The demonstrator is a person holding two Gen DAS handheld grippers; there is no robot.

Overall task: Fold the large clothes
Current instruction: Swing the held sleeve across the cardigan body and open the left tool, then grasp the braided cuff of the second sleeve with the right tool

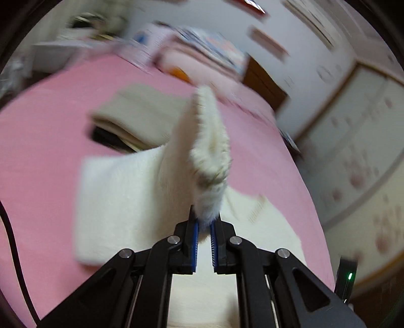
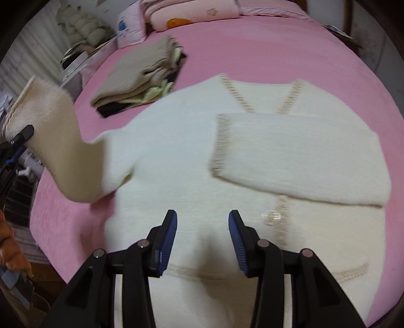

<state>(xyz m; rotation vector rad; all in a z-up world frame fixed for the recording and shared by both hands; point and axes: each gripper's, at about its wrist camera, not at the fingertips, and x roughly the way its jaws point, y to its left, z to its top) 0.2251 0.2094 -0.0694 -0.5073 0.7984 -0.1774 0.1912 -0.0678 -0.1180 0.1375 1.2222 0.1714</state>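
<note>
A fluffy white cardigan (image 2: 176,151) with beige trim lies front up on the pink bed (image 2: 265,45). Its right sleeve (image 2: 298,154) is folded across the chest. My left gripper (image 1: 205,222) is shut on the cuff of the other sleeve (image 1: 207,141) and holds it raised off the bed. In the right wrist view that lifted sleeve (image 2: 58,131) and the left gripper (image 2: 19,140) show at the left edge. My right gripper (image 2: 203,222) is open and empty, just above the cardigan's lower front, left of a round button (image 2: 271,216).
A stack of folded clothes (image 2: 141,80), beige on top, lies on the bed beyond the cardigan to the left; it also shows in the left wrist view (image 1: 141,116). Pillows (image 2: 192,15) line the head of the bed. A white wardrobe (image 1: 353,131) stands to the right.
</note>
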